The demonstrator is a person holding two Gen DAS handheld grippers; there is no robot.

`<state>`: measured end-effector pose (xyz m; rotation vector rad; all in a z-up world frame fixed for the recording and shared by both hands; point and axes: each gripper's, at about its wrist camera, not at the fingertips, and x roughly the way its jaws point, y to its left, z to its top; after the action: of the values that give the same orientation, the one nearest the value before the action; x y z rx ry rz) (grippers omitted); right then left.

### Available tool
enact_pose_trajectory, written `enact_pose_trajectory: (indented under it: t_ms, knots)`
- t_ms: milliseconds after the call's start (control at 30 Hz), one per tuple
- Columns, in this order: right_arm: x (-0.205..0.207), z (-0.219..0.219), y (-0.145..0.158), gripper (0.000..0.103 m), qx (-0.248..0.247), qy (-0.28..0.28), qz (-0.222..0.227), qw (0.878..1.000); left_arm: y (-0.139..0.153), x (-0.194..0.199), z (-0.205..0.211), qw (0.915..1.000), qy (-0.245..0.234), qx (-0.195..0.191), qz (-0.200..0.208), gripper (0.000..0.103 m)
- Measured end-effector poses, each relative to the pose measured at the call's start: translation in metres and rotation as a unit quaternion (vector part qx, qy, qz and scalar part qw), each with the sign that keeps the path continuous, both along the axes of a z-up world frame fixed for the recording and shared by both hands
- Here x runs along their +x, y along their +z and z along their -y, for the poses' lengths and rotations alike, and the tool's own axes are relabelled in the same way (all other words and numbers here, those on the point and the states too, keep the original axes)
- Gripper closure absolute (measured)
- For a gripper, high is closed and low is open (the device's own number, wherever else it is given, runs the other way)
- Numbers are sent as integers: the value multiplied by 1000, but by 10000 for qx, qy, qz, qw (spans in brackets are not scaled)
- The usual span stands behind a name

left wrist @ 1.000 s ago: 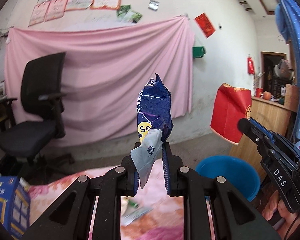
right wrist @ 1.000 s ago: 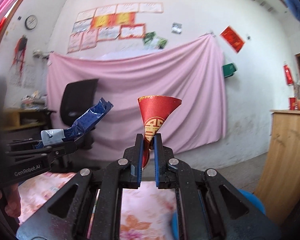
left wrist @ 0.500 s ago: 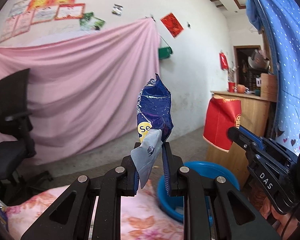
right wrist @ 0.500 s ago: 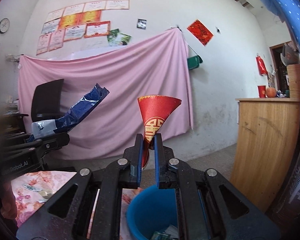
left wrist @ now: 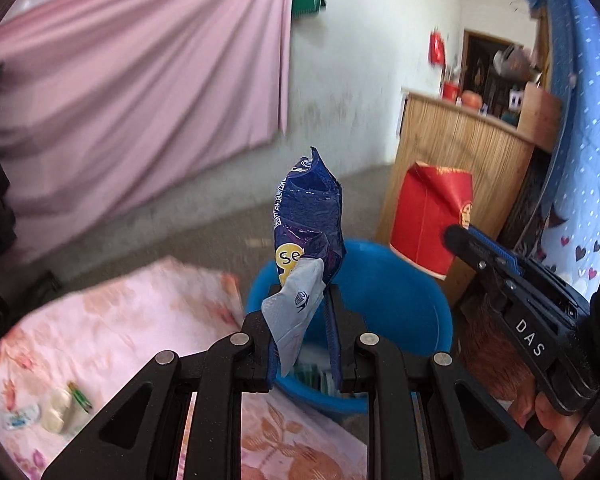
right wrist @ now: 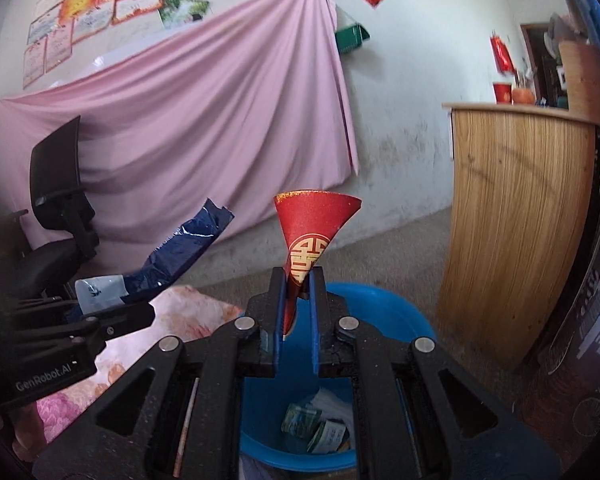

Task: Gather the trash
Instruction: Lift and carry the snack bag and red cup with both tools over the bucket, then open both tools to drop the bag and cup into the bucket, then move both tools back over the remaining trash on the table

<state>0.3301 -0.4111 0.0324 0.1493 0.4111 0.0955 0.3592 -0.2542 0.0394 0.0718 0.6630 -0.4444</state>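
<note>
Left gripper [left wrist: 302, 316] pinching blue wrapper [left wrist: 308, 220], upright between the fingers, over the near rim of the bin [left wrist: 404, 288]. Right gripper [right wrist: 298, 300] clamped on red packet [right wrist: 314, 228], fanned above the fingertips, directly over the bin's open mouth with scraps [right wrist: 320, 428] inside.

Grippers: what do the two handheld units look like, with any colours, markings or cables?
Both are black plastic with angular linkage arms and silver pivot pins. The left gripper and right gripper each have blue-lined fingers. Seen from the other side, the right unit's body reads "DAS" in white and the left unit's reads "GenRobot.AI". A thin dark cable hangs below the right unit.
</note>
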Motion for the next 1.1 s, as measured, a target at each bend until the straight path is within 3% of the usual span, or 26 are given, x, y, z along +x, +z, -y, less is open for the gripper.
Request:
enact_pose_trajectory:
  t_ms: [233, 300, 367, 500, 633, 700, 767, 900, 1100]
  knots:
    - [15, 4, -22, 63, 162, 65, -505, 9986, -15, 13, 11, 9988, -29, 106, -486, 85]
    - [19, 5, -24, 62, 150, 74, -575, 9982, -18, 18, 13, 9978, -5, 141, -647, 79]
    - [22, 2, -27, 62, 121, 89, -648, 9978, -20, 21, 10, 9974, 86, 152, -701, 63]
    - [24, 2, -27, 62, 107, 109, -662, 9977, -21, 16, -3, 9977, 211, 55, -649, 62]
    - [23, 1, -24, 62, 109, 126, -603, 9980, -17, 13, -13, 9979, 360, -82, -535, 62]
    - [21, -1, -19, 60, 94, 126, -502, 9986, -15, 10, -21, 9978, 456, -161, -444, 57]
    - [18, -4, -14, 57, 92, 130, -398, 9991, -10, 5, -31, 9975, 600, -238, -280, 50]
    - [9, -11, -2, 44, 95, 141, -140, 9998, 3, -8, -54, 9957, 865, -337, 60, 48]
    - [0, -28, 16, 30, 180, 166, 218, 9995, 24, -33, -92, 9886, 1297, -418, 647, 22]
